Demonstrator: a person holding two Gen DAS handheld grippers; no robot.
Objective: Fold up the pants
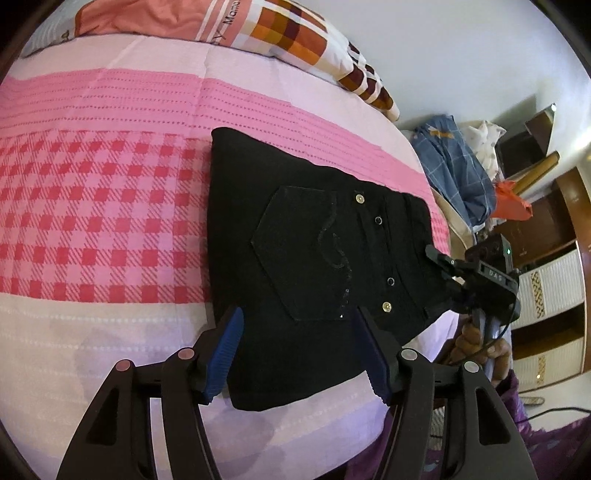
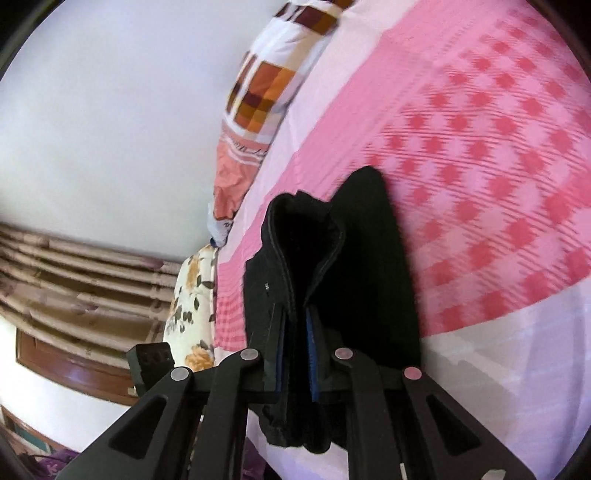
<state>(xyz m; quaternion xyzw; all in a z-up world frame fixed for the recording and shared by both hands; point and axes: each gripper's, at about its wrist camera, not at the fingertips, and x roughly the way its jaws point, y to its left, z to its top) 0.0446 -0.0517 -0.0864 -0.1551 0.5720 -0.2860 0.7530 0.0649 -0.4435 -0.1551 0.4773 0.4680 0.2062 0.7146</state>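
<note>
The black pants (image 1: pixel 303 236) lie folded on the pink checked bed, back pocket and rivets facing up. My left gripper (image 1: pixel 295 350) is open, its blue pads above the near edge of the pants, holding nothing. My right gripper (image 1: pixel 448 273) is at the waistband corner on the right side. In the right wrist view my right gripper (image 2: pixel 295 332) is shut on the waistband edge of the pants (image 2: pixel 354 258), with black cloth pinched between the blue pads.
Patterned pillows (image 1: pixel 295 33) lie at the head of the bed (image 1: pixel 92 206). A pile of clothes (image 1: pixel 454 166) and wooden furniture (image 1: pixel 554 236) stand beyond the bed's right edge. A floral cushion (image 2: pixel 192 306) and curtains (image 2: pixel 74 277) show in the right wrist view.
</note>
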